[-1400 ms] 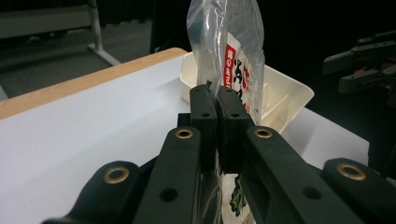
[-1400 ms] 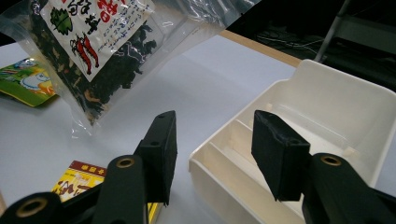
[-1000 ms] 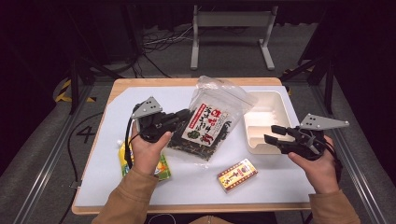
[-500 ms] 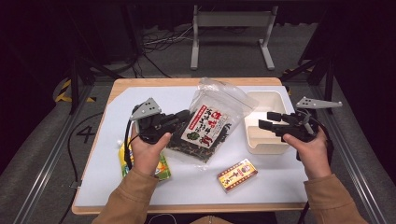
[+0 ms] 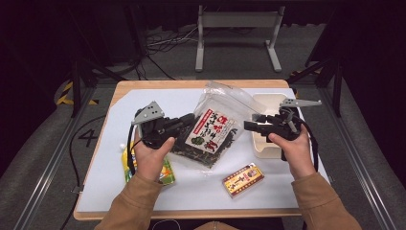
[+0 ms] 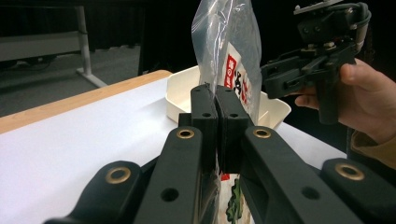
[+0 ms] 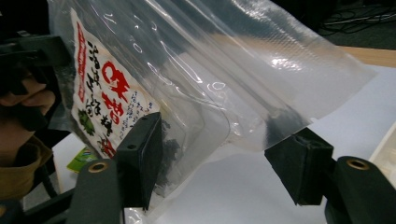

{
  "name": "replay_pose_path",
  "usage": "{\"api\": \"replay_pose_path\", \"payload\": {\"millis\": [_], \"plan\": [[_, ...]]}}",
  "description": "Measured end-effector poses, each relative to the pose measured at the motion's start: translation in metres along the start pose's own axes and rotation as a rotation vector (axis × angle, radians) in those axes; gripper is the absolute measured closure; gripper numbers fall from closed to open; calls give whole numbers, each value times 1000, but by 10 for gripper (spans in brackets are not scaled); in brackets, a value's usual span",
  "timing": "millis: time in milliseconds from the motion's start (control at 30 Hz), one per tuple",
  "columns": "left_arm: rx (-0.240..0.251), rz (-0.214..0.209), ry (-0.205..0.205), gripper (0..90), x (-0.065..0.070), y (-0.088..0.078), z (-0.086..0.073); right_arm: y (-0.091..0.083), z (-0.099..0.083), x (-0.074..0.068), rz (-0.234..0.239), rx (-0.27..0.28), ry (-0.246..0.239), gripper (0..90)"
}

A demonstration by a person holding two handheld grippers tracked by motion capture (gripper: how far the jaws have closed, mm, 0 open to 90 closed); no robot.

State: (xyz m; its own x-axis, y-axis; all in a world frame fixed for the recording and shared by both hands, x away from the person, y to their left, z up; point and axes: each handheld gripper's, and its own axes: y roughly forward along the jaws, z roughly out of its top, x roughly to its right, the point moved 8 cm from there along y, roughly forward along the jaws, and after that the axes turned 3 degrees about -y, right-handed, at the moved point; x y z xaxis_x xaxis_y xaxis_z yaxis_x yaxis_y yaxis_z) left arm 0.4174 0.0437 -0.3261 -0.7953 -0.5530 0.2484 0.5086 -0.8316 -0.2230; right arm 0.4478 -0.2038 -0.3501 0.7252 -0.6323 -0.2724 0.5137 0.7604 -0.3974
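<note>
A clear plastic bag of dark seaweed with a red-and-white label stands tilted at the middle of the white table. My left gripper is shut on the bag's left edge; in the left gripper view the film rises from between the closed jaws. My right gripper hovers at the bag's right side, above the tray's left rim. Its jaws have just been opening. They stand open with the bag's lower clear edge between them, and the pads do not press on it.
A cream tray sits at the right of the table. A small red-and-yellow box lies near the front edge. A green-and-yellow packet lies under my left wrist. The wooden table rim borders the white mat.
My right gripper has moved left from beside the tray to the bag's right edge, and its jaws have spread wider. The left gripper and the bag have stayed in place.
</note>
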Motion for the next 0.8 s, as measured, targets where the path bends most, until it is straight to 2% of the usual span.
{"api": "replay_pose_path", "payload": {"millis": [300, 433, 533, 700, 800], "plan": [[9, 0, -2, 881, -1, -1, 0, 18, -7, 6, 38, -5, 77, 395], [8, -3, -4, 881, -1, -1, 0, 20, -6, 3, 57, 0, 59, 450], [23, -9, -11, 881, -2, -2, 0, 17, -3, -2, 95, 15, 49, 552], [32, -1, -13, 880, -2, -2, 0, 9, 3, -7, 88, 36, 7, 720], [31, 2, -14, 878, -4, -2, 0, 5, 6, -9, 94, 45, -9, 785]]}}
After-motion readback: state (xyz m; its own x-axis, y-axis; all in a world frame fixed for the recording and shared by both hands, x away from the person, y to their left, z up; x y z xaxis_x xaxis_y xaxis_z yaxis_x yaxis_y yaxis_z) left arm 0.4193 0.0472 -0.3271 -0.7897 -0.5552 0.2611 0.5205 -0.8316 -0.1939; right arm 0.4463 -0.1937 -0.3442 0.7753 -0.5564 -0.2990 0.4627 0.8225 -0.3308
